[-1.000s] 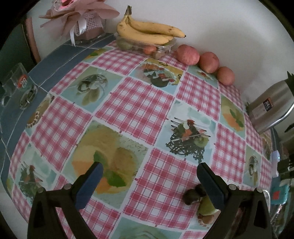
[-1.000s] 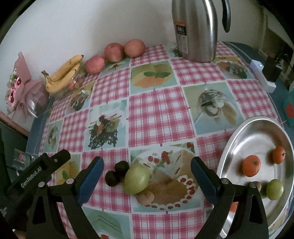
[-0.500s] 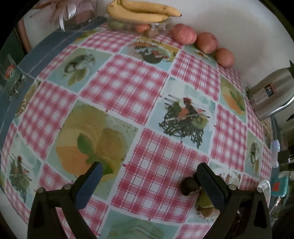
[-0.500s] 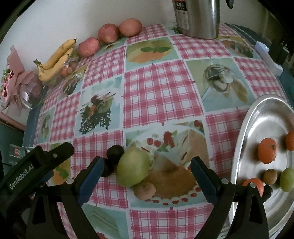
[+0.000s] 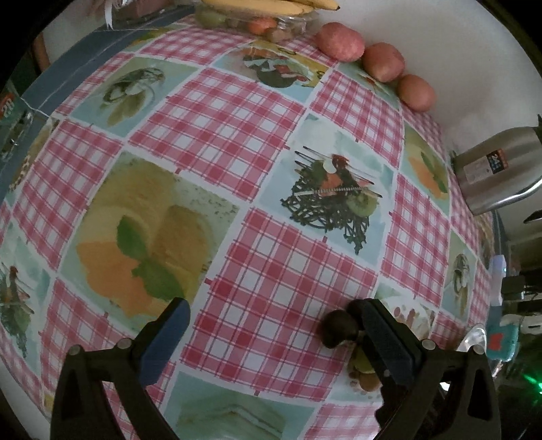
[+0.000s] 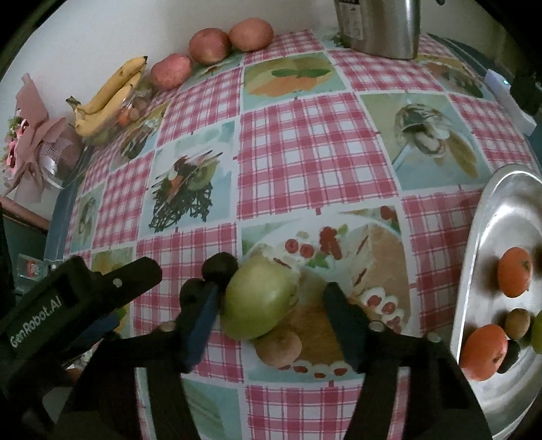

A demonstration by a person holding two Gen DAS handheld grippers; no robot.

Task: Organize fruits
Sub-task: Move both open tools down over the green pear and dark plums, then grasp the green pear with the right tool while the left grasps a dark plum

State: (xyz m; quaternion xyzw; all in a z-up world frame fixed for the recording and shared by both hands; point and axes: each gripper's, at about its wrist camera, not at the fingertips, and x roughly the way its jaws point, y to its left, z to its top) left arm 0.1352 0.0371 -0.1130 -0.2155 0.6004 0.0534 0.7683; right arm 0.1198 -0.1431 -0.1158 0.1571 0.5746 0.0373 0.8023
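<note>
A green fruit (image 6: 259,301) lies on the checked tablecloth between the fingers of my right gripper (image 6: 272,298). Its jaws are closing: the left pad touches the fruit, the right pad is still a little apart. Two dark fruits (image 6: 220,265) sit at the green fruit's left, and a small brown fruit (image 6: 277,345) lies just in front of it. My left gripper (image 5: 276,338) is open over the cloth, with one dark fruit (image 5: 338,328) right beside its right finger (image 5: 386,338). That finger partly hides the green fruit (image 5: 364,364).
A steel tray (image 6: 491,270) at the right holds two oranges (image 6: 515,270) and some smaller fruits. Bananas (image 6: 108,98) on a clear box, three red apples (image 6: 208,45), a steel jug (image 6: 379,27) and a pink bouquet (image 6: 30,135) line the wall.
Both grippers have come down closer to the table. The right jaws, wide before, have narrowed around the green fruit. The left jaws stay wide.
</note>
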